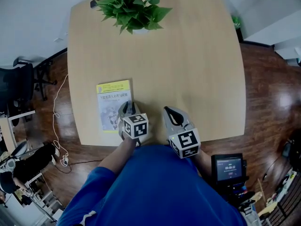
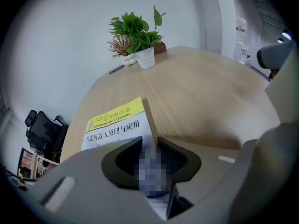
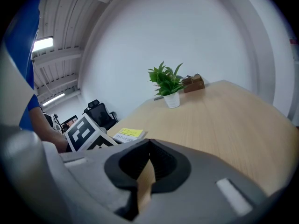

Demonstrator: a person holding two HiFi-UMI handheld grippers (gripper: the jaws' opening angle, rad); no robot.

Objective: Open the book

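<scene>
A closed book [image 1: 114,105] with a yellow band across the top of its cover lies flat near the front left of the wooden table [image 1: 188,55]. My left gripper [image 1: 127,108] points steeply down at the book's lower right edge. In the left gripper view its jaws [image 2: 149,146] stand slightly apart over that edge, the cover [image 2: 114,122] showing through the gap, and nothing looks pinched. My right gripper [image 1: 170,112] hovers over bare table to the right of the book. Its jaw tips [image 3: 148,146] meet with nothing between them. The book [image 3: 127,133] lies off to its left.
A potted green plant [image 1: 131,8] stands at the table's far edge, beside a small wooden box [image 3: 193,83]. The table's front edge runs just under both grippers. An office chair [image 1: 21,81] and a white cable [image 1: 56,121] are on the floor at left, a small screen device [image 1: 229,168] at right.
</scene>
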